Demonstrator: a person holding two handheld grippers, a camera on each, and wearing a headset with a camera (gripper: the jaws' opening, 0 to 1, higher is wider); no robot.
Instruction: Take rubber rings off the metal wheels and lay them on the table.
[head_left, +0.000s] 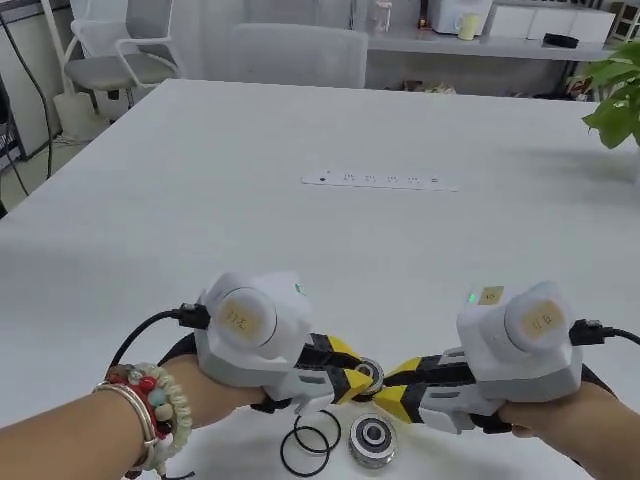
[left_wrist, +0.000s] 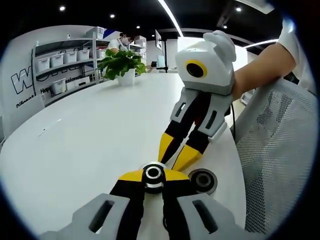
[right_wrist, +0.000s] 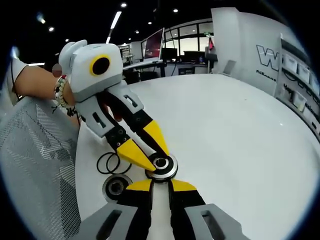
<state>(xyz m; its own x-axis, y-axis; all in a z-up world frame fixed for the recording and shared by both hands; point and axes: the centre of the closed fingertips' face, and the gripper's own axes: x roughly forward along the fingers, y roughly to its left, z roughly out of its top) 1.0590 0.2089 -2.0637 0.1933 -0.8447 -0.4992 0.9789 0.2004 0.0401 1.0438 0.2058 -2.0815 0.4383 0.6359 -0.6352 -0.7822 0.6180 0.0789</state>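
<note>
Left gripper fingers tight on metal wheel; right gripper fingers together, perhaps on its half-hidden rim.

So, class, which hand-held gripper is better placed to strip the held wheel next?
Right, probably. The left hand-held gripper is shut on the metal wheel, steadying it; the right hand-held gripper has its tips at the wheel's rim, placed to peel there.

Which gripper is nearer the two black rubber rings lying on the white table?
Left. The left gripper is just beyond the black rubber rings; the right gripper is farther, past the loose metal wheel beside them.
</note>
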